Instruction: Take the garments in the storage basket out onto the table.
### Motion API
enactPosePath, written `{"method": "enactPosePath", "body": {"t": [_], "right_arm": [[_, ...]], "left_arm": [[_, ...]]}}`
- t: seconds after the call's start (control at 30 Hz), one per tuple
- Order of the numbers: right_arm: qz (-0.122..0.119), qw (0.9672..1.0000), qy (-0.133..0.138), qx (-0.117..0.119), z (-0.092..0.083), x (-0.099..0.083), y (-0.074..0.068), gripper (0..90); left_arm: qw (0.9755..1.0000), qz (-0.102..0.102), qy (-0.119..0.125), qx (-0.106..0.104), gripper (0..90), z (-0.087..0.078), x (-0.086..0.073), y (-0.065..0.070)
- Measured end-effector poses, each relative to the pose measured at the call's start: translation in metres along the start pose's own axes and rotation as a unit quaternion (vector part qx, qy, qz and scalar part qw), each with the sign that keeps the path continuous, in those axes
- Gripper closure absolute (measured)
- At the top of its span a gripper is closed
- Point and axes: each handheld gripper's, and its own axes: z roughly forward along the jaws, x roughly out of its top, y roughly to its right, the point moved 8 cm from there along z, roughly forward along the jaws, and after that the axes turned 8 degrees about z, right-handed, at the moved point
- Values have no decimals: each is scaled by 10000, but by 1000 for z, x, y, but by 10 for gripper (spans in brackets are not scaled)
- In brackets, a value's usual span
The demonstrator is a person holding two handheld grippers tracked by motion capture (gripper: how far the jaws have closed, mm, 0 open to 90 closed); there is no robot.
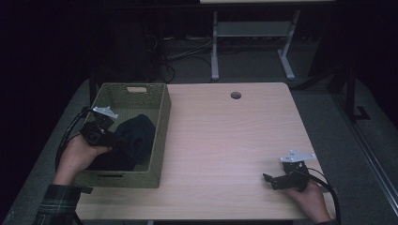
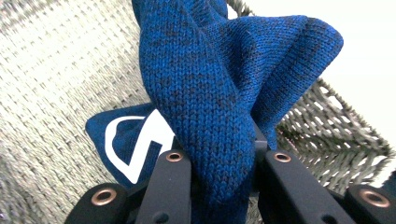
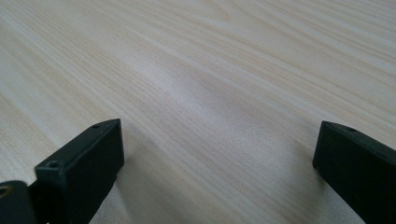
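The left gripper [image 2: 219, 161] has its 2 jaws pinched tight on a fold of the blue knit cloth [image 2: 219, 88], which bunches up above them, inside the woven basket [image 1: 162, 122]. So the grab looks done. Lifting the cloth out and putting it on the table [image 1: 225, 140] is still left.

Below the jaws' left side a white curvy mark [image 2: 135, 149] shows on the cloth; no word can be read.

The right gripper [image 3: 217, 168] sits wide open with only the table between its jaws.

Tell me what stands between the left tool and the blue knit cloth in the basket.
Nothing visible. The left tool is already shut on a fold of the blue knit cloth, inside the woven basket.
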Motion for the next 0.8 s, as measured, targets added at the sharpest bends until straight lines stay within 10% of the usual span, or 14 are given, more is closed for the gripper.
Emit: {"method": "enactPosePath", "body": {"t": [0.8], "right_arm": [[-1,10000,-6,-4,0,0,0,15]], "left_arm": [[9998,-16,161,149,785,-48,27,-2]]}}
